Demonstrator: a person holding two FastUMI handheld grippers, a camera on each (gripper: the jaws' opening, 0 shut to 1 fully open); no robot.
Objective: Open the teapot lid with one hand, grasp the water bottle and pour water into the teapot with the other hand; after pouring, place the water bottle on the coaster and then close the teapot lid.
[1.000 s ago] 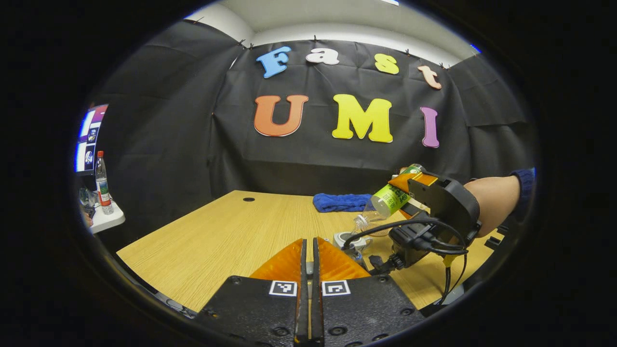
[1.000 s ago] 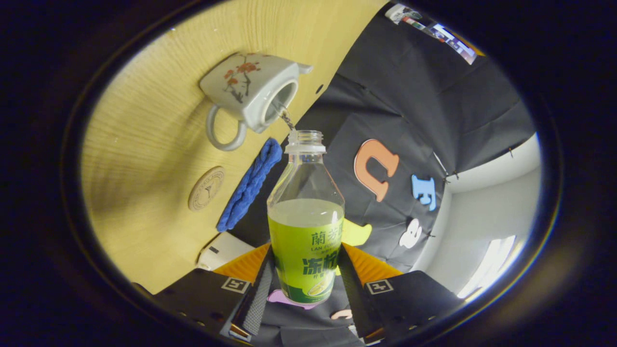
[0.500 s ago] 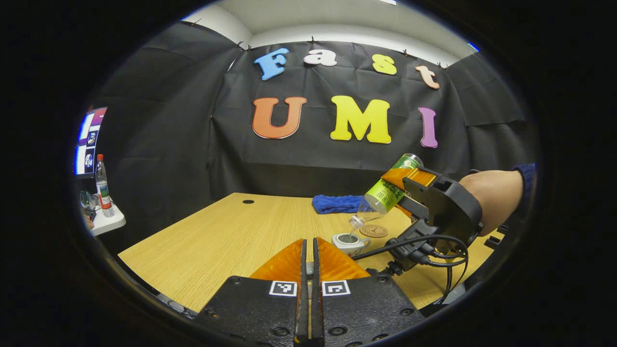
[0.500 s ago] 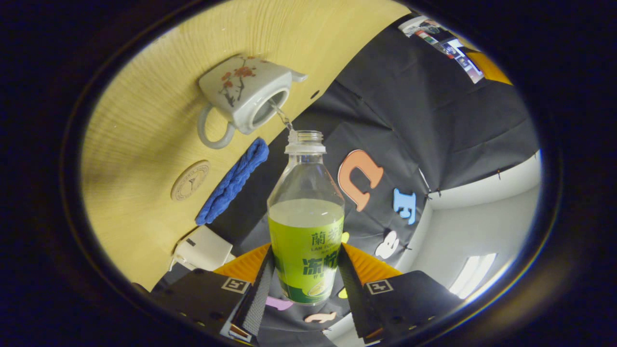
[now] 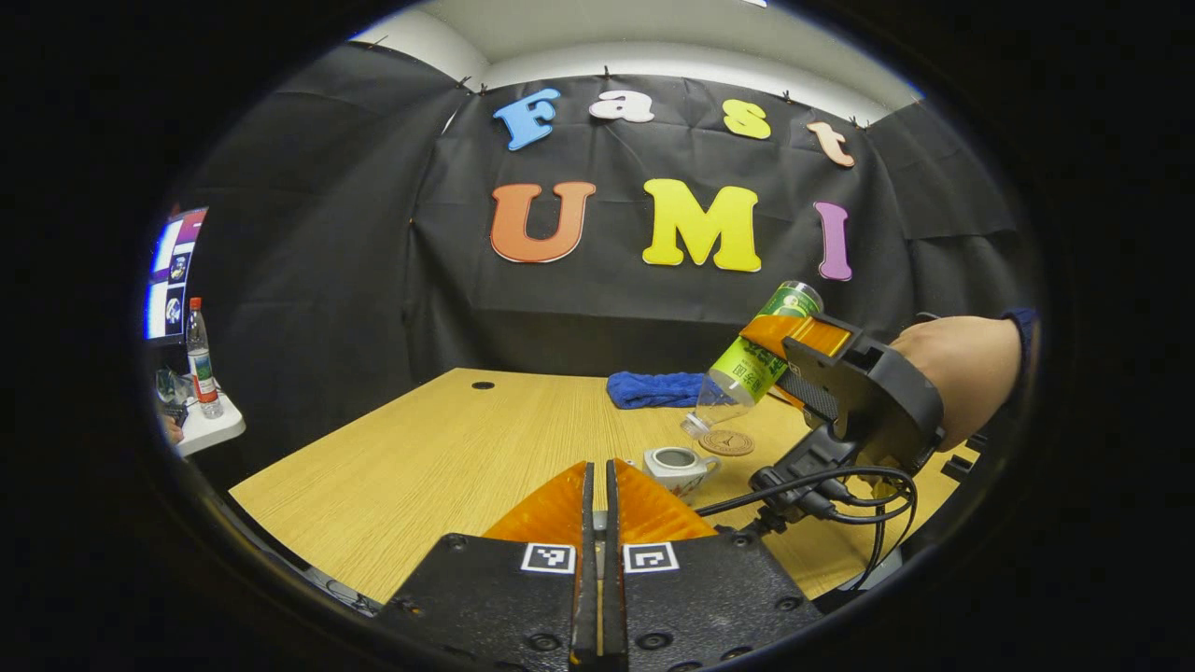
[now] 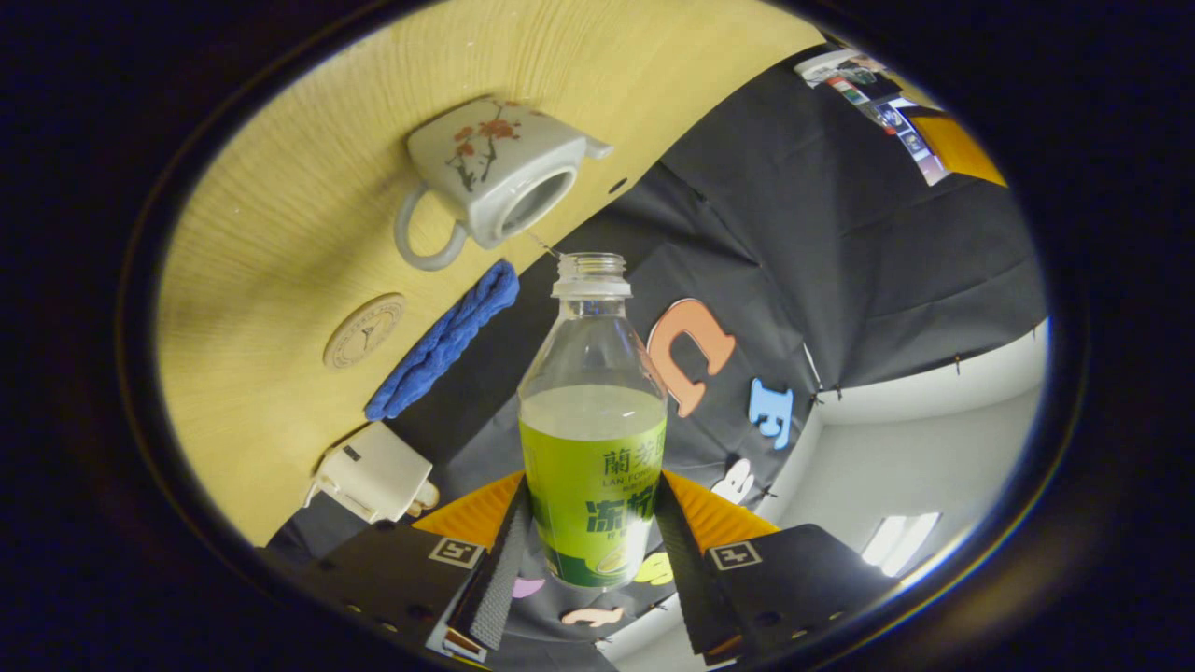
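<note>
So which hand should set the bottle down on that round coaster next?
The right. Its hand-held gripper already clamps the water bottle, tilted above the table beside the coaster. The left hand-held gripper is shut, farther back.

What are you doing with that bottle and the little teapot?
A person holds a gripper in each hand. The right gripper grips a water bottle, tipped over an open white teapot on the wooden table. Only a thin trickle leaves the bottle's mouth. A round coaster and a blue cloth lie nearby. The left gripper is shut.
</note>
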